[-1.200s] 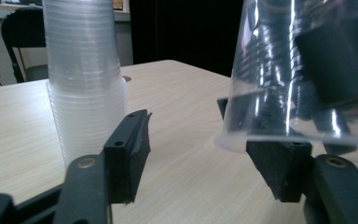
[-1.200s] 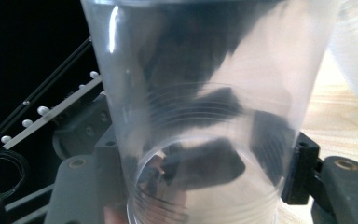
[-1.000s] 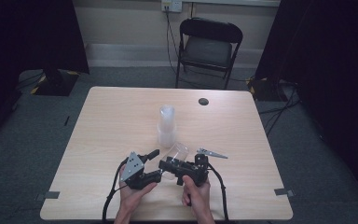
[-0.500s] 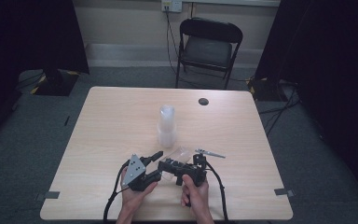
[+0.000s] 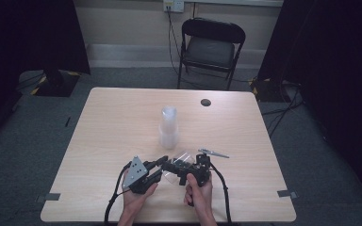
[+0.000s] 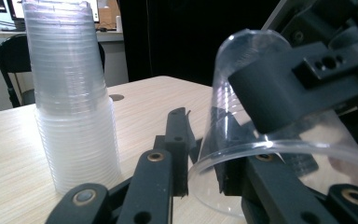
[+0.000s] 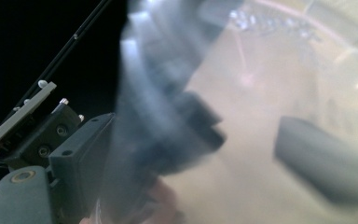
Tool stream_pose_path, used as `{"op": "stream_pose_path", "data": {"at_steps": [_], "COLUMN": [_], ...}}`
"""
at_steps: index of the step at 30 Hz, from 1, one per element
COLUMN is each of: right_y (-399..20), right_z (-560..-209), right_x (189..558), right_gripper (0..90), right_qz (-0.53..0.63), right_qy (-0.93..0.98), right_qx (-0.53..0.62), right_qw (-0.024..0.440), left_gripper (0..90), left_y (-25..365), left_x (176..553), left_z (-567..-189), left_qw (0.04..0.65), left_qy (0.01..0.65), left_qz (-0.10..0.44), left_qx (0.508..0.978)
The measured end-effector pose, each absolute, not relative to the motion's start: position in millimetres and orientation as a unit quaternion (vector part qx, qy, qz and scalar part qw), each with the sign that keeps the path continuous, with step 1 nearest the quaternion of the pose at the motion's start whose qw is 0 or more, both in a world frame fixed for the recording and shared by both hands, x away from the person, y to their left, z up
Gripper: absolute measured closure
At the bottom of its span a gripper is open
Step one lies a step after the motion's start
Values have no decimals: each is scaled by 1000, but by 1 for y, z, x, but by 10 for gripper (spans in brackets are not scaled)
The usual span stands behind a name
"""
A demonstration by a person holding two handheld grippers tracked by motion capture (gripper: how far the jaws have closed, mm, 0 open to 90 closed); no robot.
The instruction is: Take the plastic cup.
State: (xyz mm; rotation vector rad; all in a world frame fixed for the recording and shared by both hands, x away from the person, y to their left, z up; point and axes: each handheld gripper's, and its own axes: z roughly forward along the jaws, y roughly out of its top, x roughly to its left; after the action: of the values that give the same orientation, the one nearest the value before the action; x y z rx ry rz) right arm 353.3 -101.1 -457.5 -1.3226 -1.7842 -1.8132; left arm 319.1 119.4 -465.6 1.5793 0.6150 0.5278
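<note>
- We hold the left gripper low at the near edge of the table, at about seven o'clock from the stack of clear cups; its fingers point toward three o'clock, at the other gripper.
- Its jaws have just been closing. In the left gripper view they stand close together on the rim wall of a single clear cup, one jaw outside the wall and one inside the mouth, so we read this as a pinch on the cup.
- We hold the right gripper just beside the left one, at about five o'clock from the stack, its fingers pointing toward nine o'clock.
- Its jaws have just been opening and now stand wide. In the left gripper view one of its dark fingers lies against the outside of the cup near the closed base; whether it presses there we cannot tell.
- The right gripper view looks through the blurred cup wall at close range, so contact on that side is hard to judge.
- The single cup lies tilted on its side between the two grippers, above the table, near the stack but apart from it.
- A small grey clip-like tool lies on the table at about two o'clock from the right gripper.
</note>
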Motion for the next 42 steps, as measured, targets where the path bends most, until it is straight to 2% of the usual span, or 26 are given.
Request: {"op": "stream_pose_path", "data": {"at_steps": [6, 18, 42], "right_y": [-106, -109, -119], "right_z": [-452, -447, -437], "right_x": [353, 352, 348], "right_gripper": [127, 122, 130], "right_qz": [-629, -635, -649], "right_qy": [-619, -622, -617], "right_qx": [-459, -451, -440], "right_qw": [105, 77, 62], "left_gripper": [822, 854, 869], "left_y": [121, 122, 139], "left_x": [319, 316, 323], "left_z": [-467, -470, -468], "left_qw": [632, 637, 653], "left_qy": [266, 258, 282], "left_qz": [224, 205, 191], "left_qx": [693, 697, 676]}}
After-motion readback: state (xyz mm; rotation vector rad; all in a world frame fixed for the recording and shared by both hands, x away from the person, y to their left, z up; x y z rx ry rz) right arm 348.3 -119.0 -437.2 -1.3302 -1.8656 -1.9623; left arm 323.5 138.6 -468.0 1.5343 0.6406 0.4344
